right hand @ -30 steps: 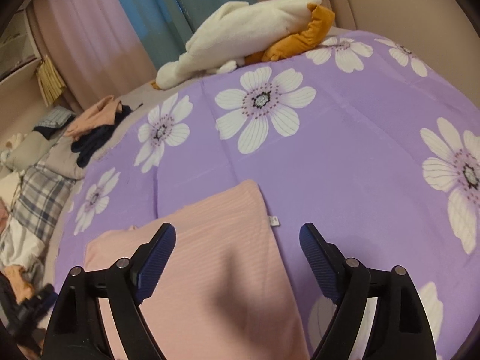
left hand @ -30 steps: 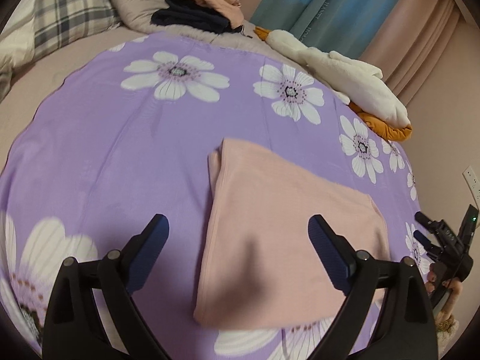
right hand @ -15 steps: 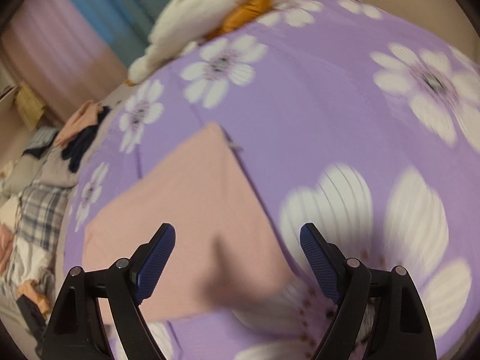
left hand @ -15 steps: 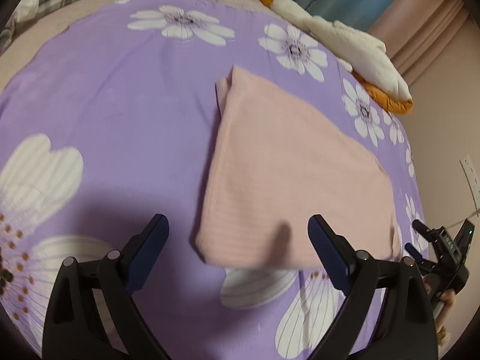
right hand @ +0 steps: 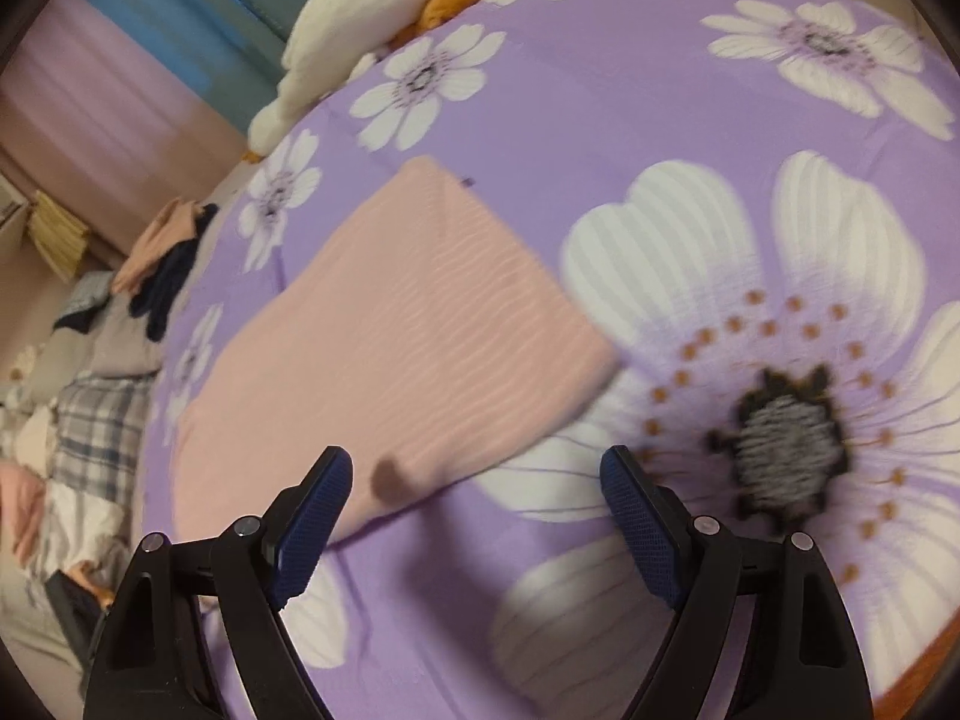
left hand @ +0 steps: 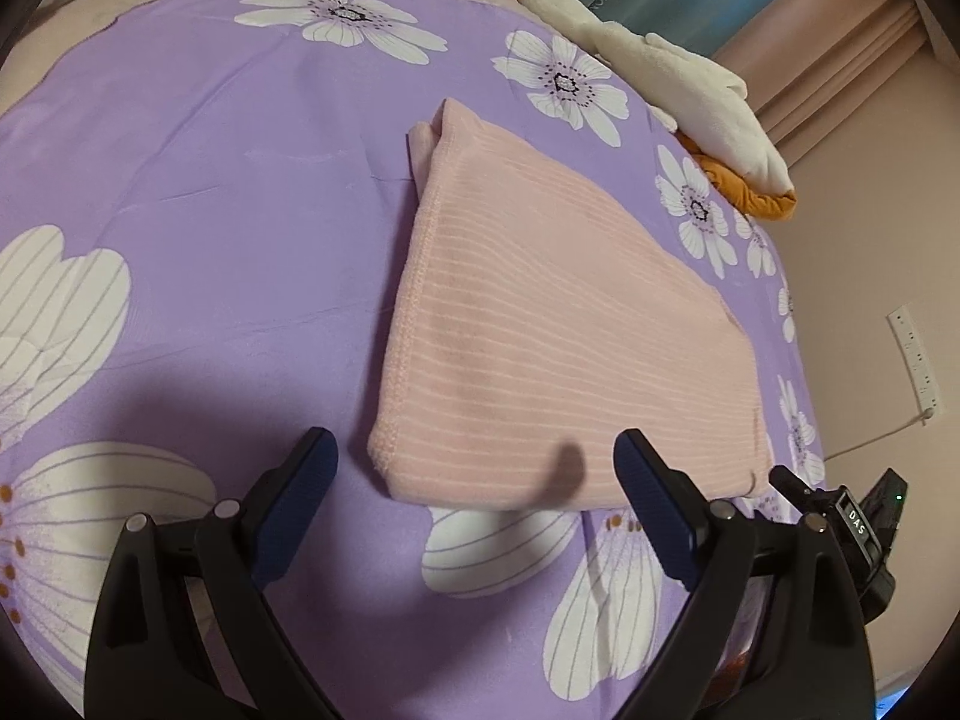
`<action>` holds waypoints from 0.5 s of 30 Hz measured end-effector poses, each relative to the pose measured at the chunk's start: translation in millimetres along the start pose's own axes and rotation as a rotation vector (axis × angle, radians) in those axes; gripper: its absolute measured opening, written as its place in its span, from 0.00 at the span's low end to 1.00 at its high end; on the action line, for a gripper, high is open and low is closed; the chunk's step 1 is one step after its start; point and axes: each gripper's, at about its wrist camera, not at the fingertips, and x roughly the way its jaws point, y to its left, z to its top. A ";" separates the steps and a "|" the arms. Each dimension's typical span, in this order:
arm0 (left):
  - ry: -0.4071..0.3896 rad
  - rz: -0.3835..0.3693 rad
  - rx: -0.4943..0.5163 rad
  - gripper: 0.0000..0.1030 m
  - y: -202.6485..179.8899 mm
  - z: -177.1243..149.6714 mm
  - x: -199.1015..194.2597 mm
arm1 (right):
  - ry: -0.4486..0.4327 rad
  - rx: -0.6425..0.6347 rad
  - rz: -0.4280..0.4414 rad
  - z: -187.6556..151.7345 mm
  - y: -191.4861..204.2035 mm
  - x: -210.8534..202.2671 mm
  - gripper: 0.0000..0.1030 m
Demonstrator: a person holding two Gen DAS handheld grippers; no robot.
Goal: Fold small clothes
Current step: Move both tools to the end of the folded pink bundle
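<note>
Folded pink cloth lies just ahead of both open grippers, on the bed.

Nearest, the left gripper [left hand: 474, 468] holds its jaws wide, empty, straddling the near left corner of the pink cloth [left hand: 558, 336]; the right gripper [right hand: 477, 480] is equally wide and empty, off the opposite near corner. The cloth's long axis runs away across the purple bedspread [left hand: 210, 180]. Neither looks clearly nearer.

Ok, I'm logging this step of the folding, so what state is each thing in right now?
Pink ribbed knit garment: folded into a flat rectangle, lying on the sheet, not held.
Left hand-held gripper: open, empty, at the garment's near edge.
Right hand-held gripper: open, empty.
Purple floral bed sheet: spread flat.
White and orange clothes pile: unfolded, heaped at the far edge.
</note>
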 end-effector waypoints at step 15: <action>0.032 0.007 0.018 0.35 -14.6 16.3 28.5 | 0.016 0.206 0.181 38.0 -10.5 50.3 0.18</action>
